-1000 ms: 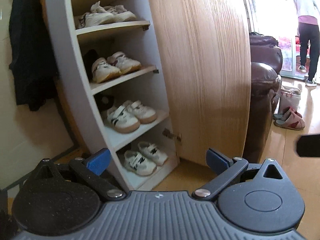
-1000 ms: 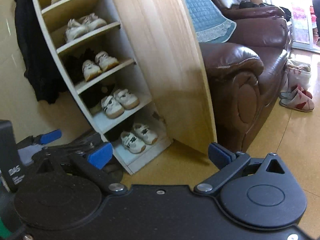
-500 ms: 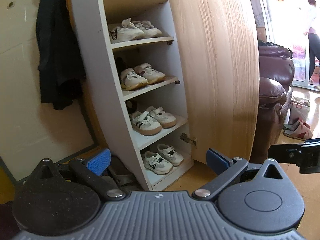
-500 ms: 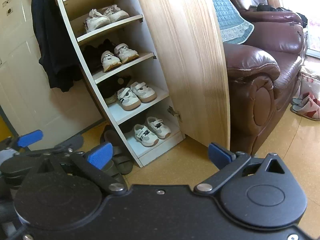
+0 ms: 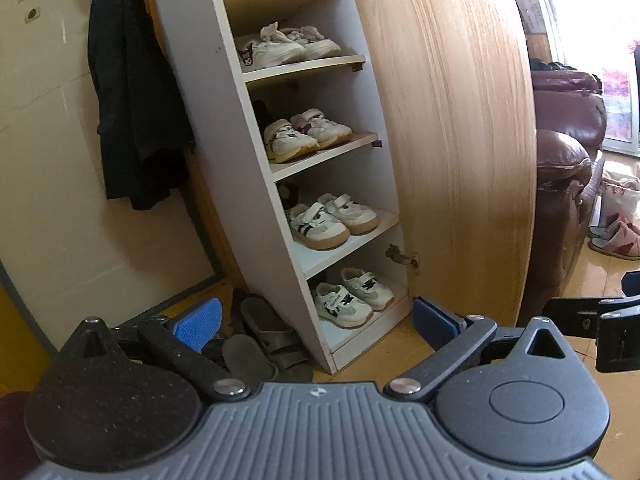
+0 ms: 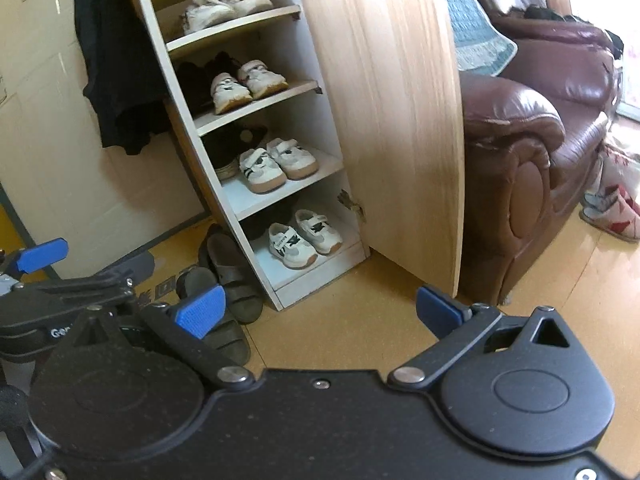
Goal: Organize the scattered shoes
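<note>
Sofa point(image 6: 552, 128): brown leather, standing on the floor beside the cabinet door; a blue quilted cover point(image 6: 472, 36) lies over its seat.
Cabinet door point(image 5: 444, 128): light wood grain, swung wide open, hinged at the right side of the shelves.
Shoe cabinet point(image 5: 240, 184): white, upright, several open shelves, each visible shelf holding a pair.
Dark garment point(image 5: 132, 92): hangs against the cream wall left of the cabinet.
Left gripper point(image 5: 316, 322): blue-padded fingers spread wide, nothing between them, aimed at the cabinet's base.
Right gripper point(image 6: 320, 312): blue-padded fingers likewise spread, holding nothing, above bare floor before the cabinet.
Brown sandals point(image 6: 228, 280): a scattered pair on the floor at the cabinet's left foot, overlapping, outside the shelves.
Slippers point(image 6: 616, 216): red and white, on the floor past the sofa, well apart from the cabinet.
Bottom-shelf sneakers point(image 5: 352, 294): white with dark stripes, side by side.
Second-shelf sneakers point(image 5: 332, 220): white, tan soles, strap closures.
Third-shelf sneakers point(image 5: 306, 134): white, a dark shoe behind them.
Fourth-shelf sneakers point(image 5: 288, 46): white, laces loose.
</note>
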A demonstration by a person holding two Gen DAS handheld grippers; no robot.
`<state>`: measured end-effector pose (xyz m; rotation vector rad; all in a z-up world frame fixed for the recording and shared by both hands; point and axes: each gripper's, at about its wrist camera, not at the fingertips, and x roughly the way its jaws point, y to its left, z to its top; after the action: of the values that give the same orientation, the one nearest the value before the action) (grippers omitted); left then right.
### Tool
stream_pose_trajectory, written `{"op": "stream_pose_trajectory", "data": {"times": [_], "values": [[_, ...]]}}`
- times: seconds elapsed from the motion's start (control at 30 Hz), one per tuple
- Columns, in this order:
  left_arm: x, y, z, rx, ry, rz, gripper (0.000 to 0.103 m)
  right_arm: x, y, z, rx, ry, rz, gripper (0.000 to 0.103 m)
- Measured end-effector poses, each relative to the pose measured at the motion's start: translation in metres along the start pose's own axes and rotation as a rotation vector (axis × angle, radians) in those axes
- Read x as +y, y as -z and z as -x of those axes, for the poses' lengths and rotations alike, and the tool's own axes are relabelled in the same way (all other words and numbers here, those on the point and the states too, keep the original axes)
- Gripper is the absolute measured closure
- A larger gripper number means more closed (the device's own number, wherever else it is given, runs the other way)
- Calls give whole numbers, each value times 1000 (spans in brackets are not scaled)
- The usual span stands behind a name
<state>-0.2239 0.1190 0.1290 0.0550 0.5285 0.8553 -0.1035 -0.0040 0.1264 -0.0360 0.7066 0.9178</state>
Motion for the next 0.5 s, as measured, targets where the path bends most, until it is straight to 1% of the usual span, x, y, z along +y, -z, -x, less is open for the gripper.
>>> {"op": "stream_pose_trajectory", "data": {"times": [0.5], "values": [[12,3,3,-11,-24,22,1,19,-2,-5,-6,-36,33,0]]}}
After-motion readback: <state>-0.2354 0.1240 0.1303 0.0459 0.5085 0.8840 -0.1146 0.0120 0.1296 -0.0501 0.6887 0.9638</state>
